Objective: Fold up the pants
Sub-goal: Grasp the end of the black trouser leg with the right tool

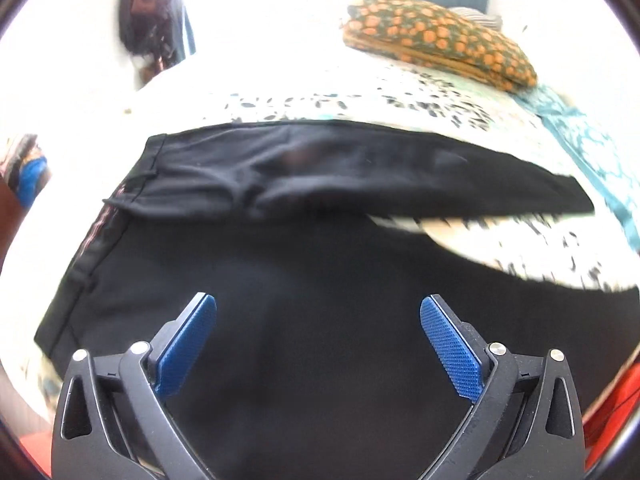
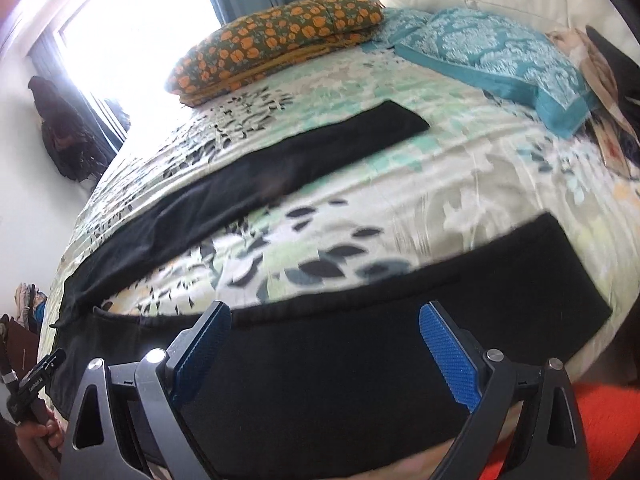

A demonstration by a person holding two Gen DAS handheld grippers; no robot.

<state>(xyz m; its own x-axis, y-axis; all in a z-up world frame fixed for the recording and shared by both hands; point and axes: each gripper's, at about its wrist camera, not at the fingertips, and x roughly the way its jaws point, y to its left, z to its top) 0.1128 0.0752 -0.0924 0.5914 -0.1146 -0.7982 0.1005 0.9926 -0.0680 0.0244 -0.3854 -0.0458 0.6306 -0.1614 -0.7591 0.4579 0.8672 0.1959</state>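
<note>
Black pants [image 1: 304,264] lie spread flat on a bed with a leaf-print cover [image 2: 360,184]. The waistband [image 1: 100,240] is at the left in the left wrist view, with the far leg [image 1: 400,172] stretching right. In the right wrist view the far leg [image 2: 260,168] and the near leg [image 2: 400,320] lie apart in a V. My left gripper [image 1: 318,316] is open and empty above the seat of the pants. My right gripper [image 2: 324,324] is open and empty above the near leg.
An orange-and-green patterned cushion [image 2: 276,44] and a teal pillow [image 2: 500,60] lie at the head of the bed. Dark clothes [image 2: 64,136] hang by the window at the left. An orange floor [image 2: 600,432] lies beyond the bed's near edge.
</note>
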